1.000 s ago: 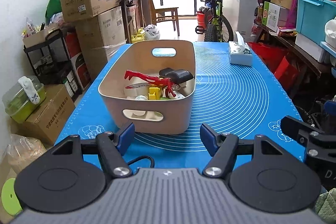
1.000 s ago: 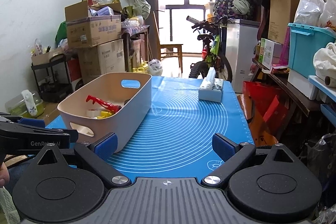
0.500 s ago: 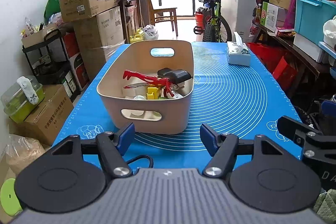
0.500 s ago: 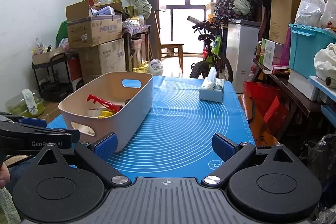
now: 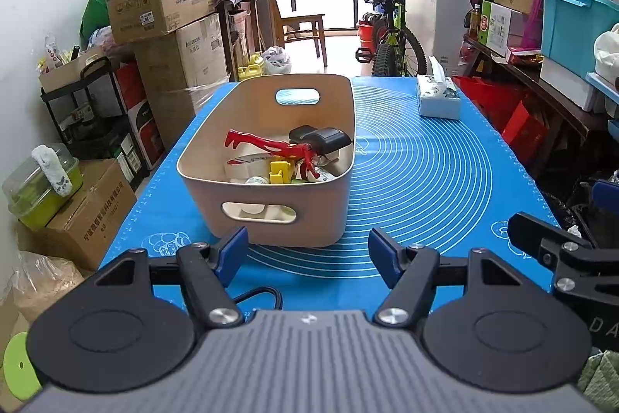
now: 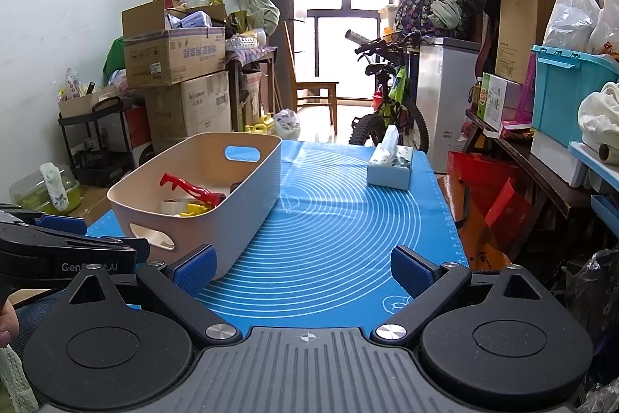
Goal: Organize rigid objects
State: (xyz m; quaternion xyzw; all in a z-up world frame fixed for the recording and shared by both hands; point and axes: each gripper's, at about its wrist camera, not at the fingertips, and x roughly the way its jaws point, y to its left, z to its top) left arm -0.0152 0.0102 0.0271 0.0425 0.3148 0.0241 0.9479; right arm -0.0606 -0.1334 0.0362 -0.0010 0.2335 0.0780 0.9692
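A beige bin (image 5: pixel 271 227) (image 6: pixel 247 204) with cut-out handles stands on the blue mat (image 5: pixel 418 180) (image 6: pixel 340 219). Inside lie a red toy (image 5: pixel 271 146) (image 6: pixel 189 189), a black device (image 5: pixel 321 138), a yellow piece (image 5: pixel 279 173) (image 6: pixel 195 208) and a white roll (image 5: pixel 247 163). My left gripper (image 5: pixel 307 252) is open just short of the bin's near wall, nothing between its blue pads. My right gripper (image 6: pixel 305 269) is open over the mat to the right of the bin, also empty. Part of the left gripper (image 6: pixel 58 250) shows at the left edge of the right wrist view.
A tissue box (image 5: pixel 439 99) (image 6: pixel 389 165) sits at the mat's far right. Around the table stand cardboard boxes (image 5: pixel 158 6), a bicycle (image 5: pixel 387 37), a wooden chair (image 5: pixel 301 26), a black shelf cart (image 5: pixel 89 111) and a teal crate (image 5: pixel 572 22).
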